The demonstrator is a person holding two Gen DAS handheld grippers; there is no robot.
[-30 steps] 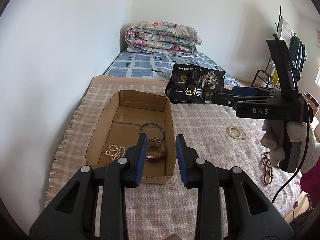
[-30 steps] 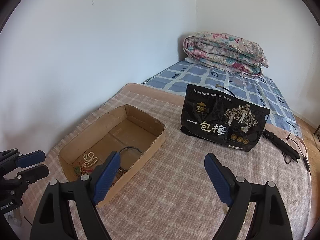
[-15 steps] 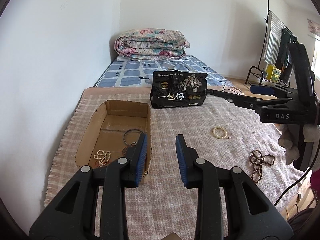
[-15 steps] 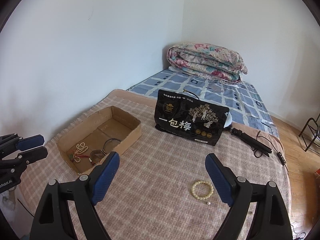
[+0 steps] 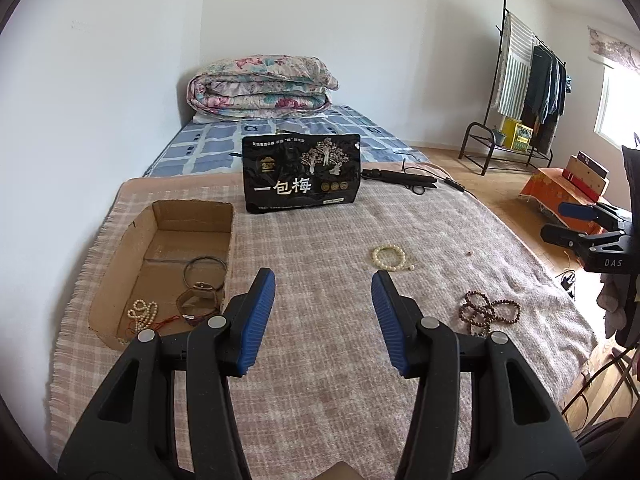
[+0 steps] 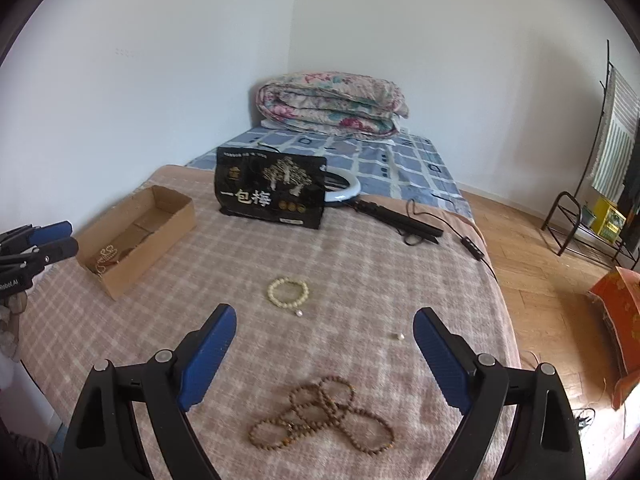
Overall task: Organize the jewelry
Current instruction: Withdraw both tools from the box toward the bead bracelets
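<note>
Several pieces already lie in the open brown cardboard box (image 5: 168,264); 1 cream bead bracelet (image 6: 288,291) and 1 long brown wooden bead strand (image 6: 324,420) remain on the checked blanket (image 6: 224,280); left gripper (image 5: 323,320), jaws just widened, and right gripper (image 6: 324,364) gape empty.

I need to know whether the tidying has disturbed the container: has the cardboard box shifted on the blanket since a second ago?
No. The cardboard box sits at the same spot by the blanket's wall-side fringe, left of the black snack bag; only the cameras moved.

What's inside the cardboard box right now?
The box holds a dark bangle, a brown strap piece, a pearl strand and a red cord. Its near wall hides the nearest bit of floor.
</note>
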